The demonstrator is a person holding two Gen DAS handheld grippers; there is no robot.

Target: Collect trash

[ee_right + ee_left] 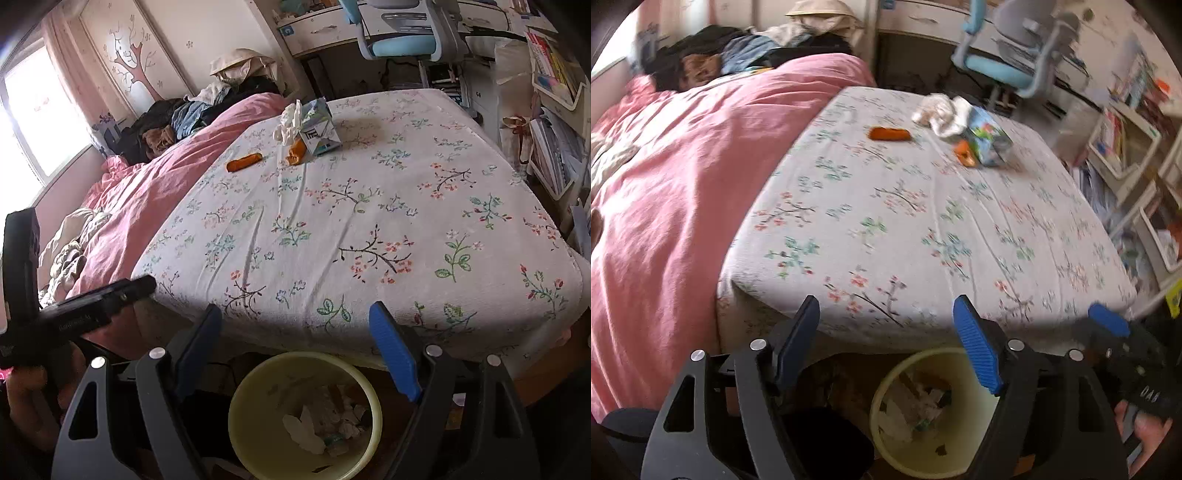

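Both claws hang above a pale yellow bin [305, 413] that stands on the floor against the foot of the bed [369, 229]. The left claw [890, 343] is spread wide with nothing between its blue pads, and the right claw [295, 347] is likewise spread and empty. Crumpled paper and scraps lie inside the bin. On the flowered sheet at the far end of the bed rest an orange wrapper [244, 161], a second orange piece [296, 152], a wad of white tissue [289, 122] and a small printed carton [317, 129]; the last three lie bunched together. A pink duvet [147, 199] covers the left side of the bed.
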